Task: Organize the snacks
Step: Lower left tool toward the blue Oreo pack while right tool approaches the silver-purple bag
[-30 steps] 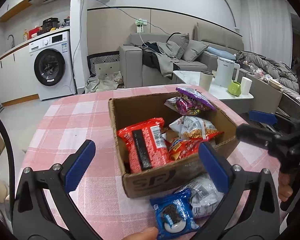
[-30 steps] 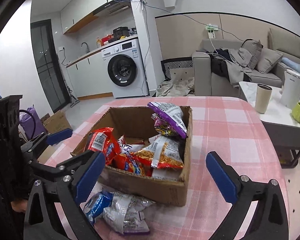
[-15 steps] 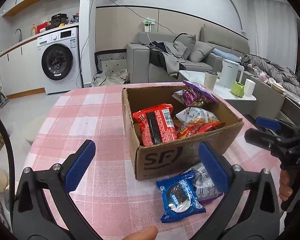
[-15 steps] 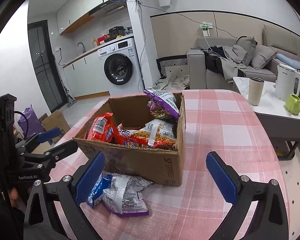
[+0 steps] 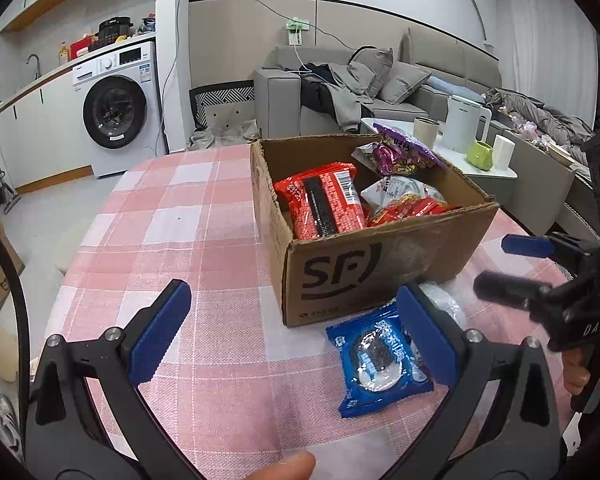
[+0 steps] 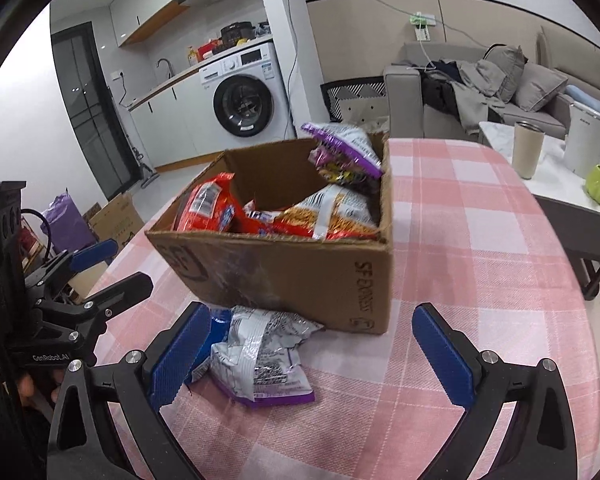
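In the left wrist view, the left gripper (image 5: 296, 334) is spread wide with nothing between its blue pads, held low over the pink checked surface (image 5: 172, 224). Just inside its right finger lies a blue cookie packet (image 5: 378, 364), flat on the surface and partly covered by that finger. Ahead and slightly right of the gripper stands the cardboard box (image 5: 364, 268), its printed front wall facing the camera; the cookie packet lies just beside that wall. Inside the box a red noodle packet (image 5: 322, 204) leans against the near left wall, a purple snack bag (image 5: 400, 152) sticks up at the far right corner, and more bags fill the space between. Far to the right the right gripper (image 5: 520, 266) reaches in from the side, its fingers apart and holding nothing. In the right wrist view, the right gripper (image 6: 310, 354) is likewise wide open and empty. A silver and purple snack bag (image 6: 260, 356) lies crumpled on the surface just inside its left finger, touching the box's (image 6: 300, 272) front wall, with a sliver of the blue cookie packet (image 6: 219, 328) showing behind that finger. The box stands straight ahead, between the gripper and the room beyond. At the left edge, the left gripper (image 6: 100, 266) points toward the box, open.
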The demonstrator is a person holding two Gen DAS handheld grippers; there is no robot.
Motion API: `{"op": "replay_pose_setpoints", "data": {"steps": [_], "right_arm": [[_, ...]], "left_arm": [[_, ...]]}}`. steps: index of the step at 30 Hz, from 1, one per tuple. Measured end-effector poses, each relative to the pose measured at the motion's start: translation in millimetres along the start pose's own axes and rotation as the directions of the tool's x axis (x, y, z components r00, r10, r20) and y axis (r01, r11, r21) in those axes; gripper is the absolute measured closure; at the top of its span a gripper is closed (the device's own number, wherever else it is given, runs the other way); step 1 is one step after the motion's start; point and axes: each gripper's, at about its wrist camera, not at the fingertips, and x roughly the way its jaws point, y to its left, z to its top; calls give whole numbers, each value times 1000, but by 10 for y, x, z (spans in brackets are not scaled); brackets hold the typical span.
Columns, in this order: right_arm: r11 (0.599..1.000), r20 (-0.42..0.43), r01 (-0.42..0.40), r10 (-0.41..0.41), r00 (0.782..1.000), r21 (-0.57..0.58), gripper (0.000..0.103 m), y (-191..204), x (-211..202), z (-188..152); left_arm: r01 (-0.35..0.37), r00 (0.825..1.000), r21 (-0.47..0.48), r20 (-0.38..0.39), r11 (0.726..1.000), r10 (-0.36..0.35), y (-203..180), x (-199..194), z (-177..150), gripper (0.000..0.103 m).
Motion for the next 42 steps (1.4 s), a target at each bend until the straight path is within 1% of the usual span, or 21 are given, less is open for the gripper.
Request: {"op": "replay_pose_setpoints", "data": {"steps": [6, 16, 19, 24, 28, 32, 37, 39, 41, 42], "right_arm": [[1000, -75, -10, 9, 997, -19, 0, 125, 242, -102], [1000, -143, 11, -13, 990, -11, 0, 254, 590, -268], [1000, -165, 1, 0, 986, 2, 0, 211, 617, -283], [998, -203, 45, -51, 978, -35, 0, 124, 612, -271], [998, -229, 55, -59, 972, -21, 0, -4, 627, -278], [998, -229, 56, -55, 972, -2, 0, -118, 609, -260], [999, -218, 28, -20, 976, 32, 1, -193, 619, -232], [999, -205, 5, 3, 979, 42, 4, -199, 630, -231], [998, -202, -14, 25, 979, 58, 11, -224, 647, -233], [998, -199, -26, 38, 979, 65, 12, -226, 658, -225]], "left_arm": [[5, 1000, -9, -30, 1000, -5, 47, 86, -14, 0], [-4, 999, -26, -49, 1000, 3, 118, 186, 12, 0], [-6, 999, -31, -55, 999, 4, 138, 219, 16, 0], [-6, 998, -27, -59, 1000, 4, 127, 238, -5, 0], [-1, 998, -16, -60, 1000, 0, 91, 234, -12, 0], [3, 998, -2, -69, 1000, -3, 58, 262, -33, 0], [11, 997, 15, -79, 1000, -10, 2, 286, -58, 0], [21, 996, 22, -89, 1000, -19, -25, 304, -71, 0], [41, 994, 22, -104, 999, -39, -49, 329, -83, 0], [45, 993, 22, -109, 999, -42, -56, 335, -88, 0]]}}
